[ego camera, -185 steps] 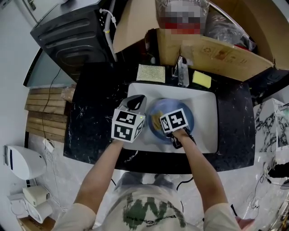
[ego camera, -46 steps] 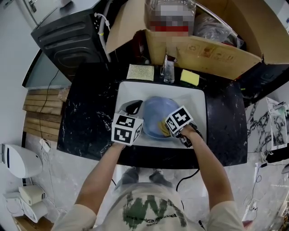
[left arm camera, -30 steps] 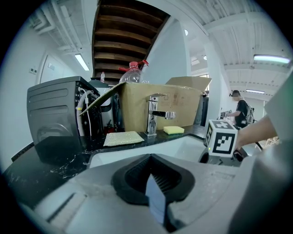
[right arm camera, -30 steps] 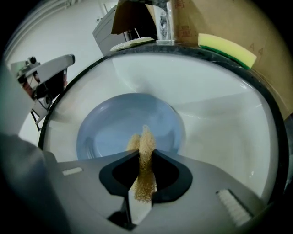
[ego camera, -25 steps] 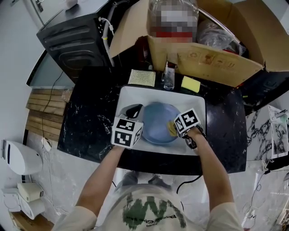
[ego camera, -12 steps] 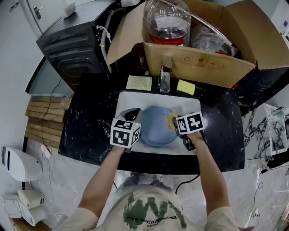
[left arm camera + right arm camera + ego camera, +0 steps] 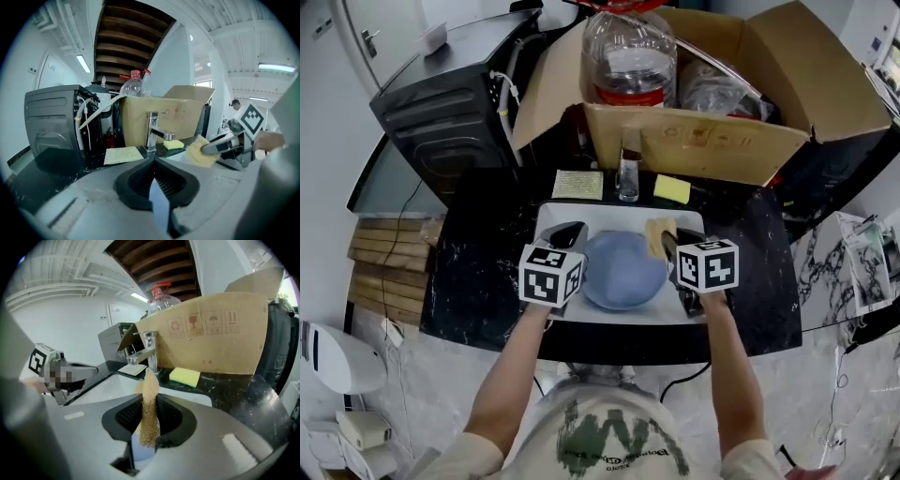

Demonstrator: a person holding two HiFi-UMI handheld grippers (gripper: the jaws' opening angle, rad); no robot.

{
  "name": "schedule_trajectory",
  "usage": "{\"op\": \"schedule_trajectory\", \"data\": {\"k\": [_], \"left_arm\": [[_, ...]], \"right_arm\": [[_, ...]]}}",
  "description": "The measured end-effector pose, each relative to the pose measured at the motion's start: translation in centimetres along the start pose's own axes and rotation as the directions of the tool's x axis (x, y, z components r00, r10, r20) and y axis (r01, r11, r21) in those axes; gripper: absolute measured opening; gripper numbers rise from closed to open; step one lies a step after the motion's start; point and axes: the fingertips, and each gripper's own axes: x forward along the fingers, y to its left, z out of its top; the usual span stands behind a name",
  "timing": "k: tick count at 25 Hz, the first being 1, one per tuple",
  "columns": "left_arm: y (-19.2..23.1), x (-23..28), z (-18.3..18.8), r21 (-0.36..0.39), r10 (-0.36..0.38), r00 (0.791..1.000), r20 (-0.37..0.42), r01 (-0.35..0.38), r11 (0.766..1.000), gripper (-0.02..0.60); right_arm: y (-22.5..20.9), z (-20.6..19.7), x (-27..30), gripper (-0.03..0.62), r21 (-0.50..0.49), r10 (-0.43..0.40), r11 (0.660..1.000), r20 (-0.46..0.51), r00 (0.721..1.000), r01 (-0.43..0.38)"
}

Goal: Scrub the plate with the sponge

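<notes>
A blue plate point(image 7: 623, 269) sits in the white sink point(image 7: 605, 217). My left gripper point(image 7: 572, 234) is at the plate's left edge and is shut on its rim; in the left gripper view a thin blue edge point(image 7: 157, 206) stands between the jaws. My right gripper point(image 7: 666, 241) is shut on a tan sponge point(image 7: 657, 235), held upright above the plate's far right edge and apart from it. The sponge point(image 7: 149, 411) stands on edge between the right jaws. From the left gripper view, the sponge point(image 7: 198, 152) and right gripper point(image 7: 219, 146) hang at the right.
A faucet point(image 7: 627, 174) stands behind the sink, with a yellow sponge point(image 7: 672, 189) to its right and a glittery cloth point(image 7: 578, 185) to its left. An open cardboard box point(image 7: 712, 141) with a large bottle point(image 7: 630, 56) fills the back. A black appliance point(image 7: 450, 103) stands back left.
My right gripper has lifted the sponge off the plate's near right rim and carried it toward the back right. The left gripper keeps its hold on the plate.
</notes>
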Motion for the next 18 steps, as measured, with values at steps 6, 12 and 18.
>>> {"op": "schedule_trajectory", "data": {"k": [6, 12, 18], "left_arm": [[-0.2, -0.6, 2.5, 0.006, -0.022, 0.999, 0.028, 0.022, 1.0, 0.003], [0.3, -1.6, 4.3, 0.039, 0.009, 0.996, 0.089, -0.012, 0.999, 0.003], [1.1, -2.0, 3.7, 0.031, 0.038, 0.995, 0.091, -0.04, 0.999, 0.003]], "right_arm": [[0.5, 3.2, -3.0, 0.069, -0.048, -0.053, 0.997, 0.145, 0.988, 0.06], [1.0, 4.9, -5.2, 0.069, -0.049, -0.099, 0.992, 0.268, 0.958, 0.116], [1.0, 5.9, -7.0, 0.069, -0.048, -0.155, 0.981, 0.372, 0.915, 0.186]]}}
